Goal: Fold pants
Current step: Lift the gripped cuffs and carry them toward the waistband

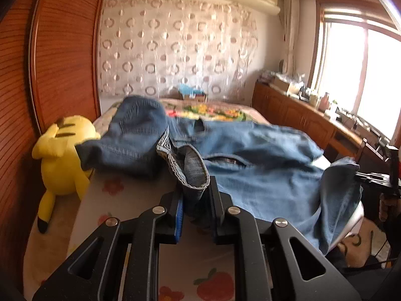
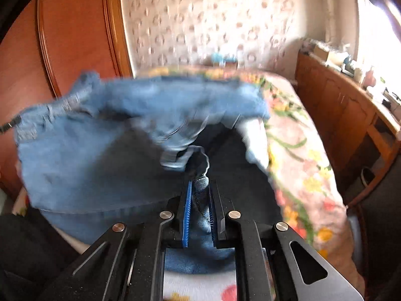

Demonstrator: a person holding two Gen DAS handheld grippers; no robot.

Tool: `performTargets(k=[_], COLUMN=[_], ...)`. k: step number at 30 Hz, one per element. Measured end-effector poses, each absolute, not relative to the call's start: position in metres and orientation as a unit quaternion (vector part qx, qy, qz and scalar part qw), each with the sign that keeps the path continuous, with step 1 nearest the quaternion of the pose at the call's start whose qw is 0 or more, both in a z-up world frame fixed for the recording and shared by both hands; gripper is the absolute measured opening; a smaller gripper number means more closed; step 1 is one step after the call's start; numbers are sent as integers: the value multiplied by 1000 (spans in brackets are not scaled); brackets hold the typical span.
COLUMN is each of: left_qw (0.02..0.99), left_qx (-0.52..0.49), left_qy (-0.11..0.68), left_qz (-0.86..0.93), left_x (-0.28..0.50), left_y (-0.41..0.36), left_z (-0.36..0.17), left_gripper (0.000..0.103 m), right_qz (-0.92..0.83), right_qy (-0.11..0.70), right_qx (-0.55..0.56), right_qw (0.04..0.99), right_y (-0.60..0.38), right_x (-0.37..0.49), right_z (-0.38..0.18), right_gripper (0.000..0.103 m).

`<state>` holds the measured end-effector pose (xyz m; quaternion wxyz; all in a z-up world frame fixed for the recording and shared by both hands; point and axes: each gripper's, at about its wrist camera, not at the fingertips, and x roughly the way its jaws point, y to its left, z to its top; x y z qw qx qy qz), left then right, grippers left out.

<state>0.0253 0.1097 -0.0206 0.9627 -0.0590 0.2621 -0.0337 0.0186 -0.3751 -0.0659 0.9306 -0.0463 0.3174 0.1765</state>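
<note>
Spreading the jeans (image 1: 263, 155) over the bed (image 1: 117, 198) looks like the step in hand. The left gripper (image 1: 195, 195) pinches a waistband edge; the right gripper (image 2: 199, 200) pinches a denim fold. From each, the cloth runs toward twelve o'clock. Next move likely calls for pulling them flat.

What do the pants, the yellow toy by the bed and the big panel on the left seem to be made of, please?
The pants: blue denim, judging by the faded weave, stitched seams and metal zipper. The yellow toy: soft plush fabric, matte and stuffed-looking. The panel: reddish wood or wood veneer with fine horizontal ribbing and a slight sheen; solid or laminate is unclear.
</note>
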Motion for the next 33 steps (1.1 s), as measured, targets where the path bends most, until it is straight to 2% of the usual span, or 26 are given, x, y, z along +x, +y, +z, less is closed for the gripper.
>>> performTargets(k=[8,16,23,28,33], left_qw=[973,980,976,970,968], left_qx=[-72,-83,-72,-72,-73], left_qy=[218,176,203,228,235], left_qz=[-35,-37,-42,-42,-43], left_x=[23,14,42,71,96], left_y=[113,121,118,118,118], left_z=[19,52,38,19,23], left_gripper=[17,17,17,17,17], right_qz=[136,127,127,117,104], right_qy=[183,109,136,161,168], right_qx=[-11,-24,-33,-12,-11], right_qw=[974,986,982,980,980], right_y=[-434,-441,-423,-419,-412], right_x=[-36,-49,2,51,68], right_z=[28,74,32,45,72], right_gripper=[13,13,13,13,13])
